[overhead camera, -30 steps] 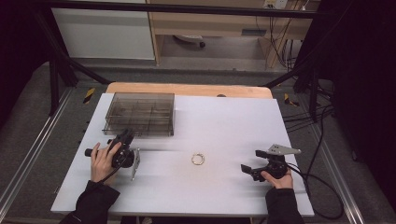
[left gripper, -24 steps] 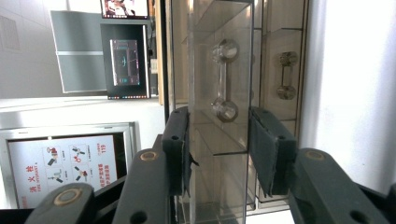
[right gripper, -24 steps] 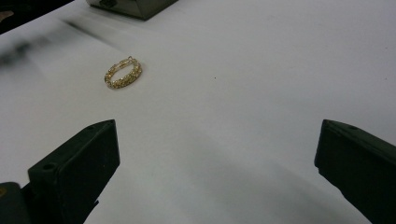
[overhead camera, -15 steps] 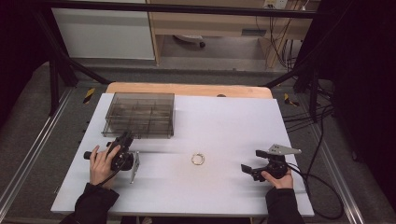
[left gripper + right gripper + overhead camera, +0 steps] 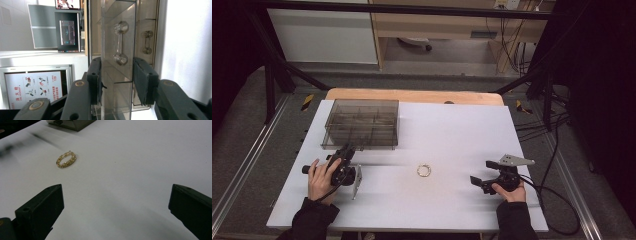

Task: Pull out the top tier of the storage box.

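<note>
The left gripper [image 5: 117,75], rolled sideways, clamps the front wall of a clear, rigid, slippery-looking drawer box [image 5: 362,122], best held by its knob handle [image 5: 120,42]; the right gripper [image 5: 115,207] hangs apart over the counter [image 5: 452,135].

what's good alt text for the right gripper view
A gold bracelet lies on a white table, ahead and to the left of the right gripper, whose two black jaws stand wide open with nothing between them. A corner of a clear box shows at the top edge.
</note>
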`<state>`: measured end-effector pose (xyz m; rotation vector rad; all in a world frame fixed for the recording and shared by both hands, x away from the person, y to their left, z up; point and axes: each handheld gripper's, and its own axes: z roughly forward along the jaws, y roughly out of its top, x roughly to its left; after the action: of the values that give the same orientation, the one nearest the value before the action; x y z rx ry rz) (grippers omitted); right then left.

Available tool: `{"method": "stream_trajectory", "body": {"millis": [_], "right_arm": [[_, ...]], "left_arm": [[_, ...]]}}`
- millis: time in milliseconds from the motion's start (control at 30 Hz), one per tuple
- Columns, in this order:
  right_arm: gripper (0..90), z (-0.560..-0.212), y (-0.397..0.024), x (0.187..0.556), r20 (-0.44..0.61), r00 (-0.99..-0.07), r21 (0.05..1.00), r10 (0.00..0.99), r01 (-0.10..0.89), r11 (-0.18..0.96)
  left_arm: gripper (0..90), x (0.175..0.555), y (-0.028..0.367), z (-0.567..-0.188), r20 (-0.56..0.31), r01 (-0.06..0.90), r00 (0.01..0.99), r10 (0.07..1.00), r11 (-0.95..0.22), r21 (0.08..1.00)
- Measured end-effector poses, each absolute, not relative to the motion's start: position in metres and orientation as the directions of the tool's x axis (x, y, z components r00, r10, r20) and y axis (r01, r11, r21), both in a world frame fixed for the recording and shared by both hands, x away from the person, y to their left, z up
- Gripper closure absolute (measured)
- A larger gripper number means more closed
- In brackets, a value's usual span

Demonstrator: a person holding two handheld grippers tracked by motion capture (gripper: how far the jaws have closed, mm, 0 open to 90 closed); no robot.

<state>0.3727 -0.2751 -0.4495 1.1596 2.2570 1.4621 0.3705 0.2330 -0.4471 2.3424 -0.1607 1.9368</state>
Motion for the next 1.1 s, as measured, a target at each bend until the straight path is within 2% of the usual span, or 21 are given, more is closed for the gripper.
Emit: {"method": "stream_trajectory", "body": {"millis": [633,1100], "right_arm": [[0.7,-0.4494,-0.2753,0.3727,0.228,-0.668,0.845,0.709,0.497,0.197],[0.7,-0.4494,-0.2754,0.3727,0.227,-0.668,0.845,0.708,0.497,0.198]], "left_arm": [[59.5,0.3678,0.2329,-0.4472,0.98,-0.145,0.197,0.0,-0.989,0.029],[44.1,0.3672,0.2328,-0.4408,0.969,-0.15,0.239,0.061,-0.984,0.098]]}}
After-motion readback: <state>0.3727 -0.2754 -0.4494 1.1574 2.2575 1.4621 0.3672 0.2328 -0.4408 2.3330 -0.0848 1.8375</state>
